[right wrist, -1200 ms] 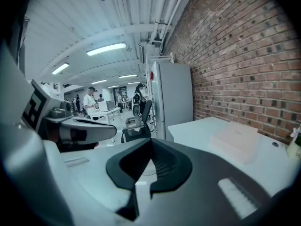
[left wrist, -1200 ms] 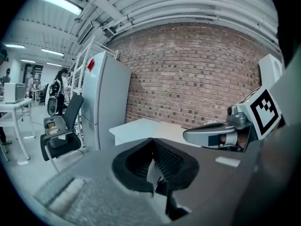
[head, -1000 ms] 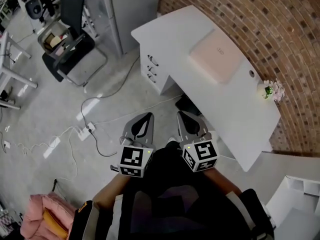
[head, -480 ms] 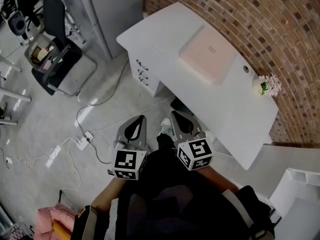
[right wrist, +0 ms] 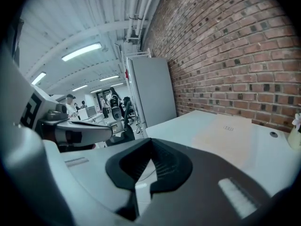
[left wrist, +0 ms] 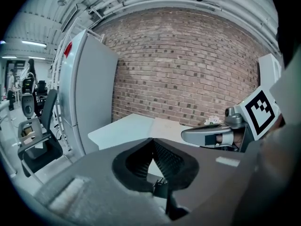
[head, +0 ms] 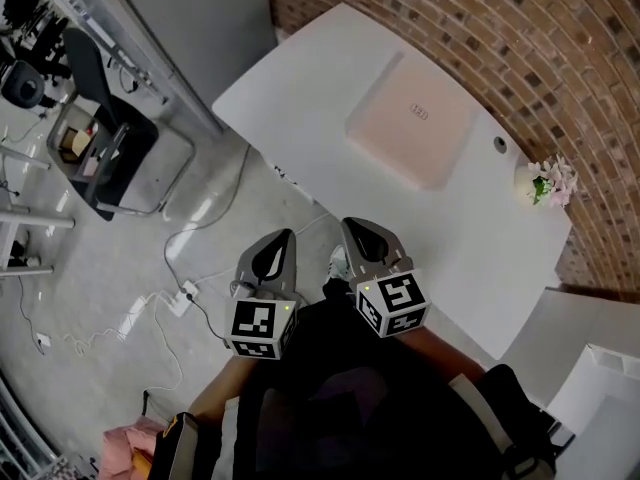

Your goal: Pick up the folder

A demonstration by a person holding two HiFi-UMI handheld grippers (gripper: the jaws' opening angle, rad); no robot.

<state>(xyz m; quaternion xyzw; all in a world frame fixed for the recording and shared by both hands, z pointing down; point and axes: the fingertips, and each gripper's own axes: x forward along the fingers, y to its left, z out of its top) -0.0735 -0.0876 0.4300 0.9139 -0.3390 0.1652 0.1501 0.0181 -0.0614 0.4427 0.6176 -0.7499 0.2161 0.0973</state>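
Pink folder (head: pixel 410 133) lies flat mid-desk (head: pixel 290 83), beside the brick wall (head: pixel 520 48). It sits closer than a second ago: approach under way, not within reach yet. Left gripper (head: pixel 275 253) and right gripper (head: pixel 365 243) have fingers closed, empty. Folder looks thin, smooth, rectangular, with rounded corners.

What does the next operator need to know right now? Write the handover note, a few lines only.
Left gripper: shut, empty, over the floor short of the desk.
Right gripper: shut, empty, beside the left one, near the desk's front edge.
Folder: pink, lying flat on the desk top towards the brick wall. A small flower pot stands apart from it, further along the desk.
Done: nothing gripped yet.
Left: reach the folder, open a gripper, probably take an edge, then lift.
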